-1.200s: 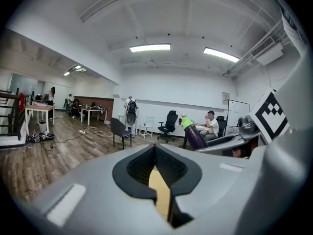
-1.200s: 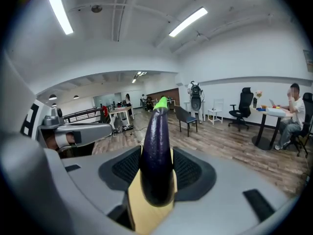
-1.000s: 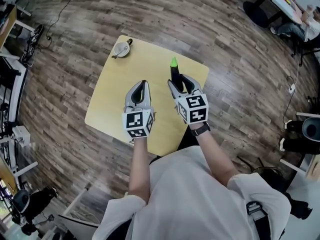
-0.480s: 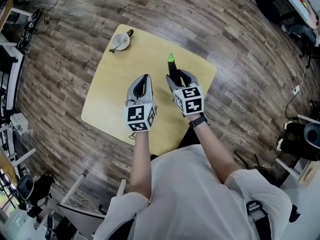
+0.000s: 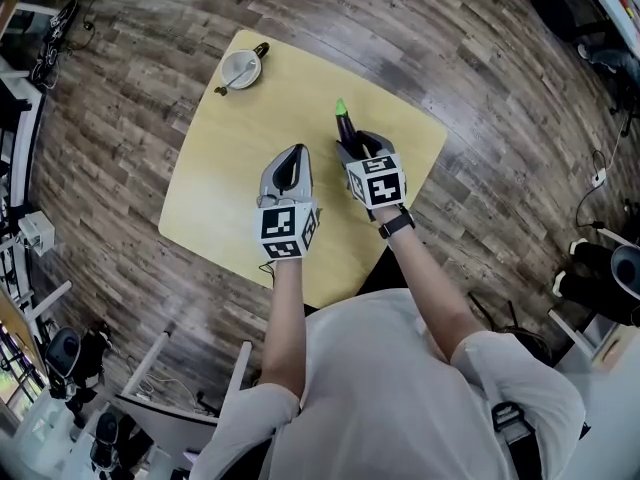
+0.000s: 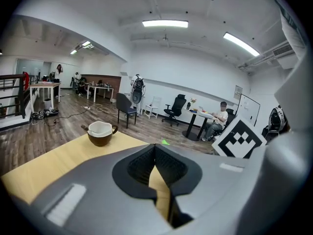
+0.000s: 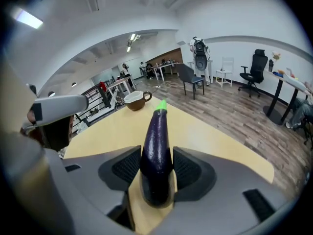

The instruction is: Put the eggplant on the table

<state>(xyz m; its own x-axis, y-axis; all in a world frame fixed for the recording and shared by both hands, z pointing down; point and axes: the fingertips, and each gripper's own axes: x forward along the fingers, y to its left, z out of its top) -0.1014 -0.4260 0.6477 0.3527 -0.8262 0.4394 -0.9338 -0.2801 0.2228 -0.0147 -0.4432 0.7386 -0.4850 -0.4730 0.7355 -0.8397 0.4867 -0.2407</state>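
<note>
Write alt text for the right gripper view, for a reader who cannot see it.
The right gripper holds a dark purple eggplant between its jaws, with the green stem pointing away from the camera. Beyond it lies a yellow table with a brown cup at its far end, in an office with a wooden floor.

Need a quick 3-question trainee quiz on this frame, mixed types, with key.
1. Which gripper holds the eggplant?
2. What else stands on the table? A) a cup B) a plate C) a bottle
3. True or false: the left gripper has its jaws wide apart.

Key:
1. The right gripper, jaws closed on it.
2. A
3. False: they are together, with nothing between them.
</note>
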